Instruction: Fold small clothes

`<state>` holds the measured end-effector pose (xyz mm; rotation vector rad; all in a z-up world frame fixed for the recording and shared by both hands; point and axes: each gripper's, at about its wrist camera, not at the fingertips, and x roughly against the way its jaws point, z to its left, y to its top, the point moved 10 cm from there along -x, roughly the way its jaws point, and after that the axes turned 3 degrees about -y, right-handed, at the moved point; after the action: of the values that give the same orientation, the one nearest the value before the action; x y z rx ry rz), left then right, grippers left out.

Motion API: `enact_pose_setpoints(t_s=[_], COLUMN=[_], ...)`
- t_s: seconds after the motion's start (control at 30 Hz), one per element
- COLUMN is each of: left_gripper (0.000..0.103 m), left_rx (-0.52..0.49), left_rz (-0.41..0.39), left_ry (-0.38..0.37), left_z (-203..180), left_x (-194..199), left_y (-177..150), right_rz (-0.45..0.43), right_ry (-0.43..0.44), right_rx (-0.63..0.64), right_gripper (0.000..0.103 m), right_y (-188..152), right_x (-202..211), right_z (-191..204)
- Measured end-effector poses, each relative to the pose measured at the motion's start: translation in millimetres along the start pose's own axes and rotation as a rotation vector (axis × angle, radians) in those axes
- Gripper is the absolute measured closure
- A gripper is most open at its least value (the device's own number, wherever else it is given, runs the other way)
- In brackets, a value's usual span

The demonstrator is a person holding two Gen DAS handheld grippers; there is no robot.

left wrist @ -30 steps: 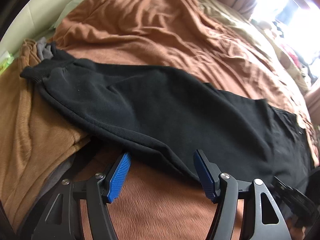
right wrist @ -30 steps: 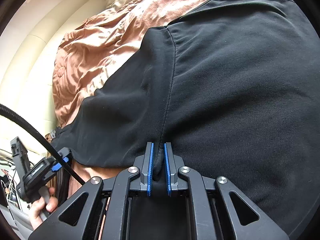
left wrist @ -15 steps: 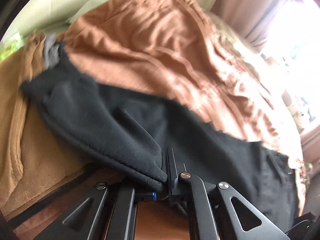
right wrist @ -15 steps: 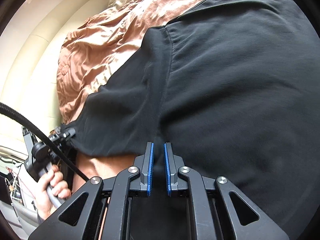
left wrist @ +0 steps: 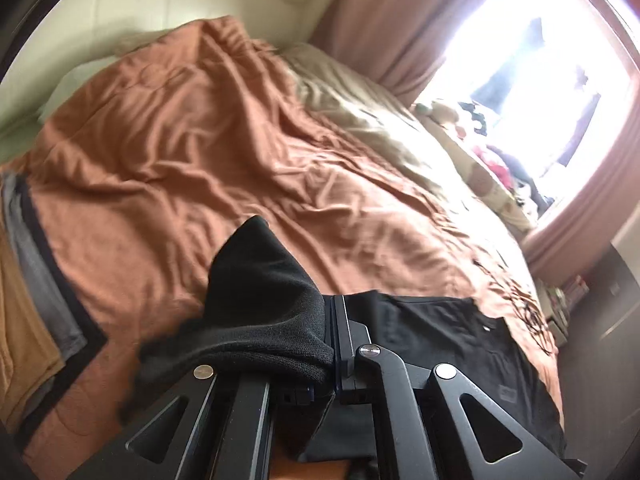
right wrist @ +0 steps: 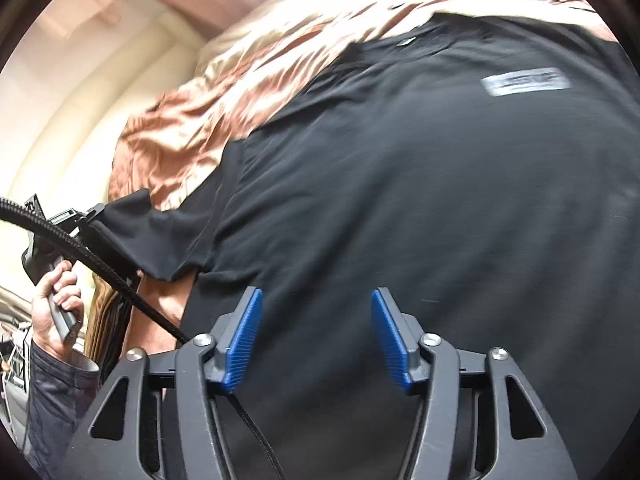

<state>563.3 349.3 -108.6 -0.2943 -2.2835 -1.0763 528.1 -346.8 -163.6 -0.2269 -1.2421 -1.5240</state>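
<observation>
Left claw (left wrist: 334, 344) tilts downward, clamped on black pants (left wrist: 272, 304); right claw (right wrist: 316, 336) is opening above them.

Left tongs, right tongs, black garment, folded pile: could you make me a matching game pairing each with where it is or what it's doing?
Things:
1. left tongs
2. right tongs
3. black garment
4. folded pile

States or places:
A. stacked at the left edge of the bed, in tan, grey and black
B. jaws opening, nothing pinched between the blue pads
C. spread over the rust-coloured bedspread, one end lifted
D. shut on a fold of black knit cloth

Pairs: 1-D, 2-B, 3-C, 4-A
</observation>
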Motion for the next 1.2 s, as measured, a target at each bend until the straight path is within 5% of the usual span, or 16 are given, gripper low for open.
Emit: enact_pose_setpoints(t_s=[0.5,0.93,1.2], left_gripper=[0.097,0.097,0.097], left_rx=[-0.244,-0.329,-0.363], left_rz=[0.022,0.084,0.209], left_ry=[-0.158,-0.225,-0.264], left_z=[-182.0,-277.6,-300.8], left_x=[-6.5,-32.6,-67.3], left_y=[-6.0,-53.0,-115.9], right_rz=[-0.05,-0.094,-0.093], right_ry=[0.023,0.039,0.034], right_rx=[-0.054,-0.16,-0.249], right_gripper=[0.048,0.048,0.048], right_y=[2.7,14.4,12.0], right_x=[32.8,70.2,80.4], right_z=[-32.5,-72.3,-93.1])
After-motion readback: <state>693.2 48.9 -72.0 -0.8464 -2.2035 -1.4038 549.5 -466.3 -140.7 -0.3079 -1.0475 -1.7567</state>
